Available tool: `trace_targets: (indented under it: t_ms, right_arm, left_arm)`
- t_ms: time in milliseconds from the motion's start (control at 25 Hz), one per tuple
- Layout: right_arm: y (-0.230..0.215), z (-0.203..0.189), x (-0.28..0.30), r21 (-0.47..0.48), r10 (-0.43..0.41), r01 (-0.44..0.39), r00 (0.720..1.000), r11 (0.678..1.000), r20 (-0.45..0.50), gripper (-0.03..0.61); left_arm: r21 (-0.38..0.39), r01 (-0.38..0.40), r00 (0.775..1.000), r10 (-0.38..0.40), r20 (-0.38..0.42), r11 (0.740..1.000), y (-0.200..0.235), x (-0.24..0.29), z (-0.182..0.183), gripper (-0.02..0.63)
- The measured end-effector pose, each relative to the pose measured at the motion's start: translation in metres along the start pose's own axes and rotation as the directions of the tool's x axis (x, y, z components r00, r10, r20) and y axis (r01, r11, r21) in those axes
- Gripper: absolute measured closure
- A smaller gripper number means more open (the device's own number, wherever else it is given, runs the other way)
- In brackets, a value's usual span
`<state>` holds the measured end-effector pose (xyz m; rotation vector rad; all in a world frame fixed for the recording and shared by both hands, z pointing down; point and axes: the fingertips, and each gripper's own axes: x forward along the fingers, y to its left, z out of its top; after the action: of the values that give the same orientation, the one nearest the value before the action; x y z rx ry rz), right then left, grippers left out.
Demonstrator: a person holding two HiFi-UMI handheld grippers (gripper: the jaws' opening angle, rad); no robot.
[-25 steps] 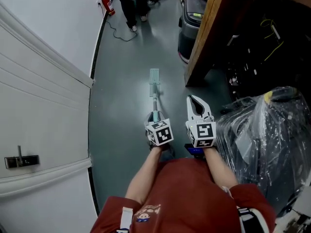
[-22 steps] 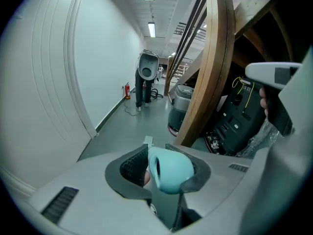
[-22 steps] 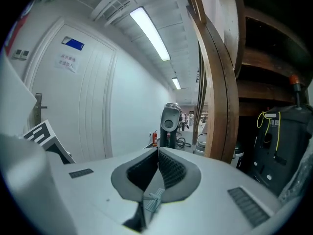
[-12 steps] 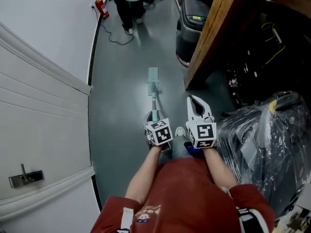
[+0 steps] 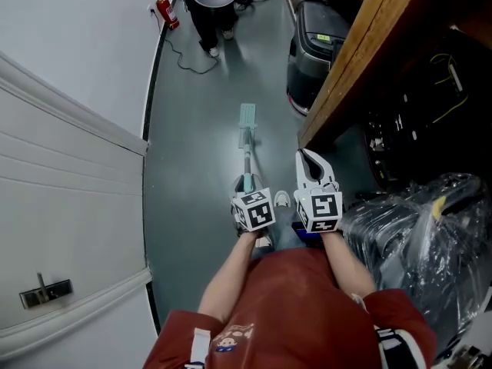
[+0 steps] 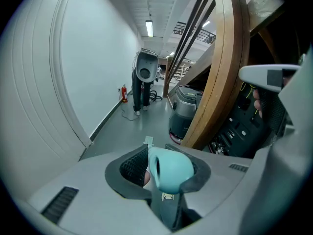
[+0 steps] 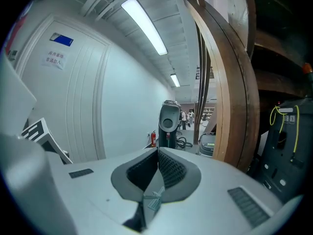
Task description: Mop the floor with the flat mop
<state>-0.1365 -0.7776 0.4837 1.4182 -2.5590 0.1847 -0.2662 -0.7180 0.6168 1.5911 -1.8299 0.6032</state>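
Clamping flat mop (image 5: pixel 247 152) with left gripper (image 5: pixel 244 184), right gripper (image 5: pixel 309 160) closed, floor scrubber (image 5: pixel 311 48) ahead

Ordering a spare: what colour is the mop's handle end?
Pale teal handle end, best in the left gripper view.

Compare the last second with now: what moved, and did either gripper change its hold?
The person has stepped forward, pushing the pale-green flat mop ahead along the grey floor; the silver door handle and plastic-wrapped bundle slid toward the frame's bottom. Unchanged: left gripper clamped on the mop, right gripper shut and empty.
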Motion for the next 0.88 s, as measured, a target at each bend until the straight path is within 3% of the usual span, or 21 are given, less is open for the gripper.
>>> trace_targets:
  t_ms: [360, 880]
  right_arm:
    - [-0.019, -0.001, 0.042, -0.006, 0.014, -0.014, 1.0, 1.0, -0.027, 0.56]
    - [-0.009, -0.001, 0.026, -0.015, 0.019, -0.019, 1.0, 1.0, -0.024, 0.561]
  left_arm:
    - [0.004, -0.005, 1.0, 0.005, 0.004, 1.0, 0.001, 0.034, 0.03, 0.492]
    - [0.013, -0.004, 1.0, 0.004, -0.012, 1.0, 0.01, 0.03, 0.017, 0.491]
